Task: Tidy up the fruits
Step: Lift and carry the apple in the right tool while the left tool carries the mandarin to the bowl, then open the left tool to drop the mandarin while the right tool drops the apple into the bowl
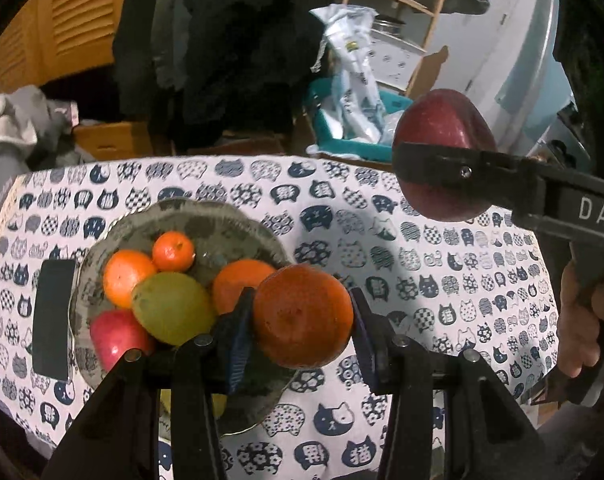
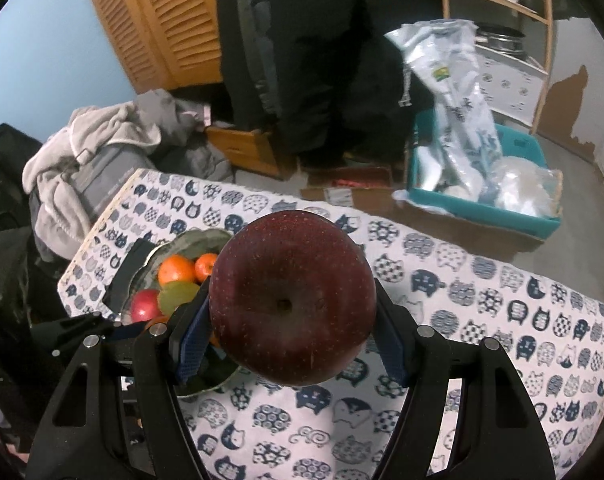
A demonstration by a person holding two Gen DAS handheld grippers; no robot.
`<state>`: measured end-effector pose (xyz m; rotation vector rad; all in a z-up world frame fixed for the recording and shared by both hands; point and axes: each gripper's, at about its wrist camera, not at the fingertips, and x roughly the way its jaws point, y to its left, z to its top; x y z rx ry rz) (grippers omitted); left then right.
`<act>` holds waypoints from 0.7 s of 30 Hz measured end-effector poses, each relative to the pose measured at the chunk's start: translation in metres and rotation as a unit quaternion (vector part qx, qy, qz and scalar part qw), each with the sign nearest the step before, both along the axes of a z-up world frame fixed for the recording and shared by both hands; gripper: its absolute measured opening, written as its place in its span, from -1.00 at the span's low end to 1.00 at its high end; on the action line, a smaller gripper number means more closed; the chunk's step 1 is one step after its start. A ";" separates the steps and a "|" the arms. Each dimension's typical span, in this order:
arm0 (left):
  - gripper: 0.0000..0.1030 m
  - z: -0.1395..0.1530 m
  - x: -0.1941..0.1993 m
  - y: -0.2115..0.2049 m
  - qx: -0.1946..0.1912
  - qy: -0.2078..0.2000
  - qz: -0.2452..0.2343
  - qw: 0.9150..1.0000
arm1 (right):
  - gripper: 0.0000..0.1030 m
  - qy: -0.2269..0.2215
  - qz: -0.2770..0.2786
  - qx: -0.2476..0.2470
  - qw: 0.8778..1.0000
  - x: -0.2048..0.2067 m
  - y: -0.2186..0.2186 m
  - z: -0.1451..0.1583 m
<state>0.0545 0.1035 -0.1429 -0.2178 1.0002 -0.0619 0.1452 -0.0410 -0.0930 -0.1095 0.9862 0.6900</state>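
My left gripper [image 1: 302, 322] is shut on an orange [image 1: 302, 316], held just above the right rim of a grey scalloped plate [image 1: 230, 220]. On the plate lie two oranges [image 1: 128, 278], a small mandarin [image 1: 173, 251], a green fruit [image 1: 172, 308] and a red apple [image 1: 116, 338]. My right gripper [image 2: 292, 306] is shut on a large dark red apple [image 2: 292, 300], held above the cat-print tablecloth [image 2: 482, 300] to the right of the plate [image 2: 190, 240]. From the left wrist view that apple [image 1: 442, 128] hangs high at the right, clamped by black fingers [image 1: 434, 168].
A black phone [image 1: 53, 318] lies flat left of the plate. A hand [image 1: 582, 320] grips the right tool's handle. Beyond the table's far edge stand a teal bin [image 2: 482, 208] with plastic bags, cardboard boxes, a pile of clothes [image 2: 94, 152] and a person in dark clothing.
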 end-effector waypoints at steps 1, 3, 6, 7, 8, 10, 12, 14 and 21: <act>-0.11 -0.003 0.000 0.002 0.000 0.004 0.003 1.000 | 0.38 0.003 0.003 0.000 1.000 0.000 0.004 -0.002; -0.11 -0.010 0.000 0.008 -0.005 0.013 0.009 1.000 | 0.38 0.008 0.008 -0.002 1.000 0.000 0.011 -0.006; -0.10 -0.019 0.000 0.013 -0.013 0.026 0.013 0.999 | 0.38 0.013 0.015 -0.007 1.000 -0.001 0.021 -0.012; -0.10 -0.023 0.000 0.015 -0.013 0.031 0.014 0.999 | 0.38 0.015 0.017 -0.009 1.000 -0.001 0.025 -0.015; -0.10 -0.025 0.000 0.016 -0.014 0.034 0.014 0.999 | 0.38 0.016 0.019 -0.011 1.000 -0.001 0.027 -0.017; -0.10 -0.030 0.000 0.018 -0.018 0.041 0.015 0.999 | 0.38 0.020 0.022 -0.014 0.999 -0.001 0.033 -0.021; -0.10 -0.036 0.001 0.021 -0.026 0.051 0.018 0.998 | 0.38 0.023 0.026 -0.017 0.999 -0.001 0.039 -0.025; -0.10 -0.042 0.002 0.024 -0.032 0.061 0.022 0.997 | 0.38 0.026 0.031 -0.019 0.999 -0.001 0.044 -0.028; -0.10 -0.056 0.007 0.043 -0.058 0.089 0.047 0.993 | 0.39 0.036 0.041 -0.024 0.998 0.000 0.064 -0.040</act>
